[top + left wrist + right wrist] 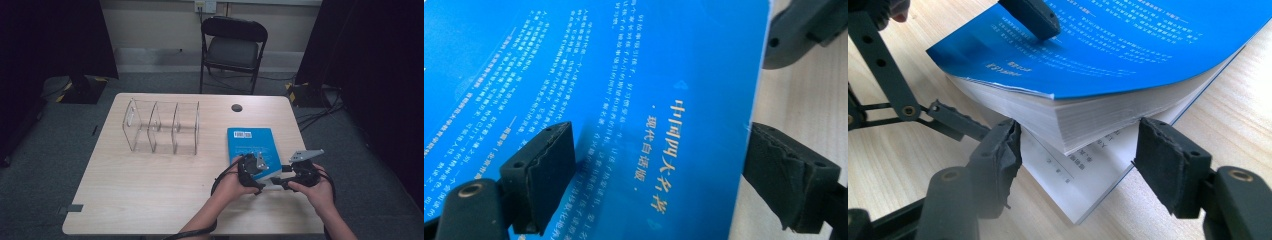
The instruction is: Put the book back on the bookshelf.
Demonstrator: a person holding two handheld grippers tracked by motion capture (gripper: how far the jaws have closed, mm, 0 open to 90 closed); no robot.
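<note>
From the high view, both hands meet at the near right of the worktop (150, 175), left gripper (251, 172) and right gripper (295, 176) at the blue book's (252, 145) near end. A clear divider rack (162, 127) stands far left; a chair (232, 47) lies beyond. The left gripper view has jaws spread wide, one over the cover, holding nothing. The right gripper view shows parted jaws flanking the lifted page block's corner, gripping nothing.
</note>
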